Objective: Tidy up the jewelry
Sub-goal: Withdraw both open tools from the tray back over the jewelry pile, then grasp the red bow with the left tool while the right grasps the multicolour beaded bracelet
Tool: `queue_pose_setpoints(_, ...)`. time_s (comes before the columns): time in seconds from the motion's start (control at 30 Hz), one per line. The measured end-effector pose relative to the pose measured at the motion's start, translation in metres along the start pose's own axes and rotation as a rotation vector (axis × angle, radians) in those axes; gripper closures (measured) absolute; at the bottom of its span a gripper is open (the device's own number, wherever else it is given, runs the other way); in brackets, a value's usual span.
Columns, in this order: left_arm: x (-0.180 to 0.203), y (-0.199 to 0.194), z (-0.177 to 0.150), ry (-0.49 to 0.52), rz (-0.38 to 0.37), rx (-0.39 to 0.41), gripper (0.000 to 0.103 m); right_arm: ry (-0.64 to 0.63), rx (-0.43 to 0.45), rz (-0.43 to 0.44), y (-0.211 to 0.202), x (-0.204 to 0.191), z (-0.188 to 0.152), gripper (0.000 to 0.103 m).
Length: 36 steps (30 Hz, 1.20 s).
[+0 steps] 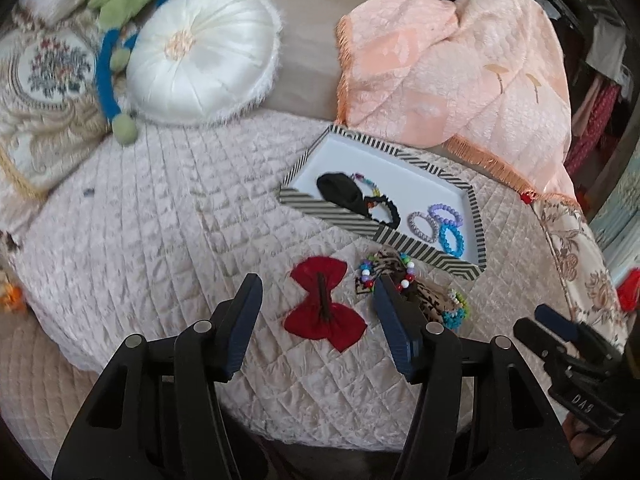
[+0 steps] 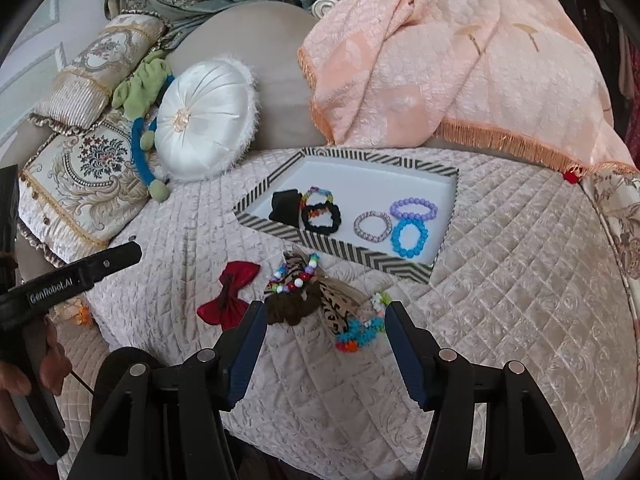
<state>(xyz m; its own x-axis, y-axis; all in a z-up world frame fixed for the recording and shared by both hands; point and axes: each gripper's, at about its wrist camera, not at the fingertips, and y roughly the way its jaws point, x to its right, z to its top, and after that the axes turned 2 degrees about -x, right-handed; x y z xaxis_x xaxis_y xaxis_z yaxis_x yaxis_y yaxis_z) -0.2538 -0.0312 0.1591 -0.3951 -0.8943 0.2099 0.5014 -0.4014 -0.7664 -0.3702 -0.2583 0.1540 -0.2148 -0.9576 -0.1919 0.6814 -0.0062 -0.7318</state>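
Note:
A striped-rim tray (image 1: pixel 332 210) (image 2: pixel 340 250) lies on the quilted bed. It holds a black scrunchie (image 2: pixel 321 218), a black cloth (image 2: pixel 285 206), a lilac bracelet (image 2: pixel 414 208), a blue bracelet (image 2: pixel 409 238) and a grey one (image 2: pixel 372 226). In front of the tray lie a red bow (image 1: pixel 326 308) (image 2: pixel 228 294), a multicoloured bead bracelet (image 2: pixel 294 278), a leopard-print bow (image 2: pixel 336 300), a brown scrunchie (image 2: pixel 290 310) and a turquoise bracelet (image 2: pixel 360 330). My left gripper (image 1: pixel 316 298) is open above the red bow. My right gripper (image 2: pixel 326 318) is open above the pile.
A white round cushion (image 1: pixel 200 54) and a green-and-blue plush toy (image 1: pixel 116 60) sit at the back left. A peach fringed blanket (image 1: pixel 460 68) drapes behind the tray. Embroidered pillows (image 2: pixel 88 184) lie at the left.

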Motion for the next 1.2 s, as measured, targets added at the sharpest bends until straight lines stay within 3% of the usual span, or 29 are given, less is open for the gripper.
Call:
queue_pose_setpoints(0.33, -0.018, 0.051, -0.008, -0.070, -0.037, -0.143, 0.045, -0.052, -0.086, 0.080, 0.048, -0.017, -0.011, 0.044)
queue_pose_setpoints(0.73, -0.016, 0.111, -0.007, -0.037, 0.006, -0.215, 0.045, -0.022, -0.132, 0.146, 0.105, -0.021, 0.005, 0.045)
queue_pose_setpoints(1.1, -0.010, 0.142, -0.003, -0.019, 0.003, -0.230, 0.045, 0.013, -0.198, 0.136, 0.155, -0.001, 0.038, 0.073)
queue_pose_setpoints(1.17, -0.006, 0.145, -0.004, -0.006, -0.003, -0.232, 0.045, 0.024, -0.225, 0.141, 0.166, 0.002, 0.039, 0.089)
queue_pose_setpoints(1.2, -0.004, 0.147, -0.004, 0.006, -0.004, -0.230, 0.047, 0.032, -0.227, 0.150, 0.168, 0.004, 0.040, 0.091)
